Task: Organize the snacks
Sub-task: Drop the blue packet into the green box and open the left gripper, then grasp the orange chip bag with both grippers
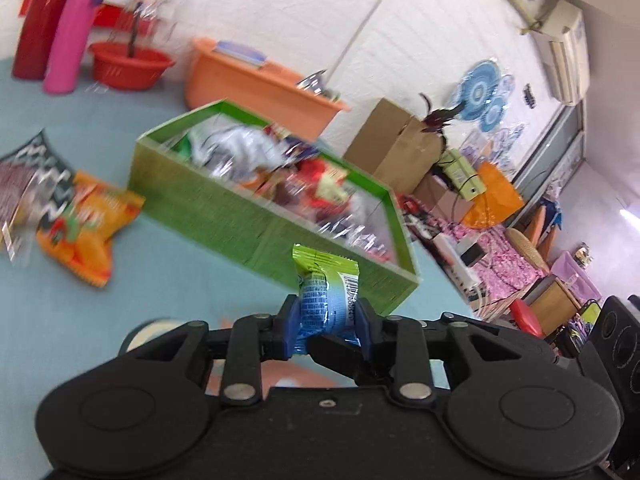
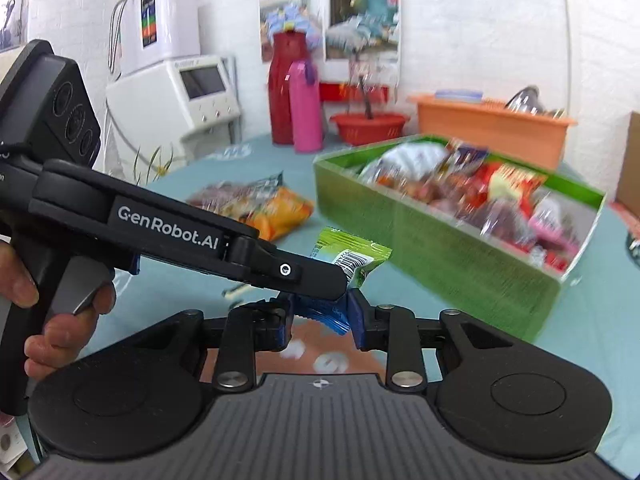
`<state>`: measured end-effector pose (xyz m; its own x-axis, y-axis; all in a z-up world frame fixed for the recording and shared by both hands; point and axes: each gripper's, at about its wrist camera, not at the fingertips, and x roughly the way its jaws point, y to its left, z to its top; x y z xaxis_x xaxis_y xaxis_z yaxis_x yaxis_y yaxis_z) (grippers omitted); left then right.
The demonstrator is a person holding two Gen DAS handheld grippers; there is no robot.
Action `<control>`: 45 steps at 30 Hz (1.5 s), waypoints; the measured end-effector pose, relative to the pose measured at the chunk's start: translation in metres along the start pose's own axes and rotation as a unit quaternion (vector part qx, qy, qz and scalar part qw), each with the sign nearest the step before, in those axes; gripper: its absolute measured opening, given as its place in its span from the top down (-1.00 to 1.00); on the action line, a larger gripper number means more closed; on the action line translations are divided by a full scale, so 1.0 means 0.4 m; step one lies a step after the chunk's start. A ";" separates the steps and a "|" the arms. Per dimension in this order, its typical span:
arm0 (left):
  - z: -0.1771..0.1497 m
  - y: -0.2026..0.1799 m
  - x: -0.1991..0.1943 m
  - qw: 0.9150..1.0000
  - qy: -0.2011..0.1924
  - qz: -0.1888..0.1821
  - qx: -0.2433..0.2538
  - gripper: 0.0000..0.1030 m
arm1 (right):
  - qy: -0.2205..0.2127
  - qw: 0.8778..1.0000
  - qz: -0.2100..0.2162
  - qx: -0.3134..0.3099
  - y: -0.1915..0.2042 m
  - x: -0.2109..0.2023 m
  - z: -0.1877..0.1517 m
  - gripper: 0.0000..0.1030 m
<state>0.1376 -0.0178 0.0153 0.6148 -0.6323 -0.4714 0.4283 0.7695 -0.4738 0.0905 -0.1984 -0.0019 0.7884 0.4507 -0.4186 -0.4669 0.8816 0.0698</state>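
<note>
A small snack packet, green at the top and blue below, sits between the blue pads of my left gripper, which is shut on it. In the right wrist view the left gripper reaches in from the left with the packet in its tips. My right gripper is closed on the packet's blue lower end, one pad at each side. The green box, full of mixed snacks, stands just beyond on the teal table.
An orange snack bag and a dark patterned bag lie left of the box. Red and pink bottles, a red basin and an orange tub stand at the back. A person's hand grips the left handle.
</note>
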 end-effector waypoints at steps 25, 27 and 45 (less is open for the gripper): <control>0.131 -0.121 0.302 0.997 0.029 -0.032 0.066 -1.00 | -0.061 0.991 -0.100 0.065 -0.273 0.002 0.029 -0.09; 0.119 -0.114 0.288 0.998 0.014 -0.027 0.063 -1.00 | -0.056 0.991 -0.104 0.064 -0.276 0.010 0.017 -0.20; 0.108 0.038 -0.025 0.994 -0.070 0.080 0.023 -1.00 | -0.066 0.997 -0.034 0.013 -0.108 -0.025 0.056 -1.00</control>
<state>0.1665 0.0042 0.0450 0.7618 -0.4861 -0.4282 0.3466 0.8643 -0.3646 0.1116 -0.2379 0.0195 0.8644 0.4033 -0.3003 -0.4019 0.9130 0.0694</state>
